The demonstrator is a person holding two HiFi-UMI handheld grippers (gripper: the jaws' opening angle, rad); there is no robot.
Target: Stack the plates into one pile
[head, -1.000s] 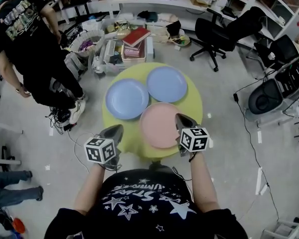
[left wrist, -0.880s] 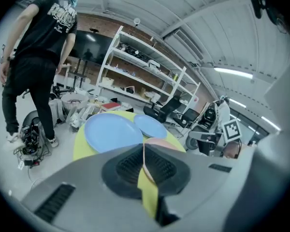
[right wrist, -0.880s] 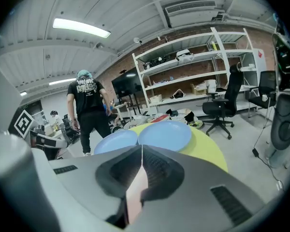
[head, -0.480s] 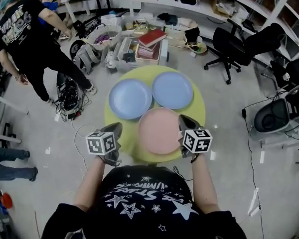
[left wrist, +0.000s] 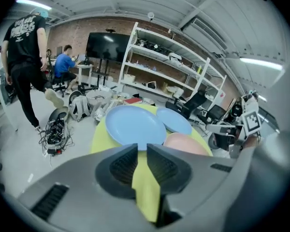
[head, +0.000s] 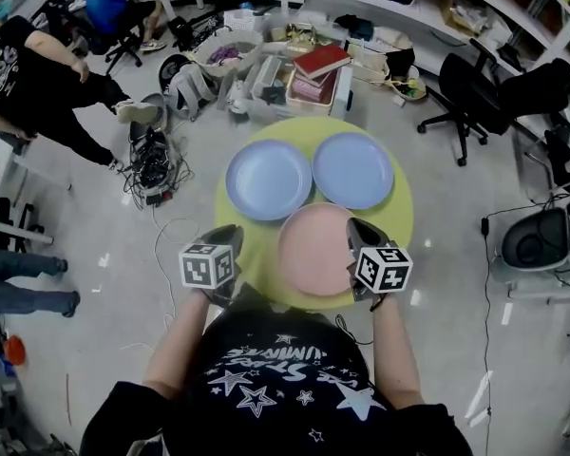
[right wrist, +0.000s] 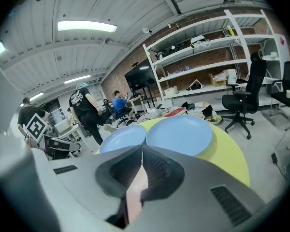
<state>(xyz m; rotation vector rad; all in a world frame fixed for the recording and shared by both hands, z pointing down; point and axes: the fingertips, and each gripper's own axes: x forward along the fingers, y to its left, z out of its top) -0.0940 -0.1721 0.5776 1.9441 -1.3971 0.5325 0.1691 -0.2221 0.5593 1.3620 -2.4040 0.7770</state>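
Grey and clenched on nothing, your left hand-held gripper [head: 230,236] hovers at the near-left edge of the yellow-green surface [head: 400,224]. Your right hand-held gripper [head: 357,227], equally closed and empty, is over the pink plate [head: 315,250] at its right rim. Beyond lie the left blue plate [head: 268,179] and the right blue plate [head: 352,169], side by side. No plate rests on another, so I judge all the stacking still undone. Your shirt lettering [head: 275,354] is too warped to read, and the marker cubes [head: 209,266] show patterns only.
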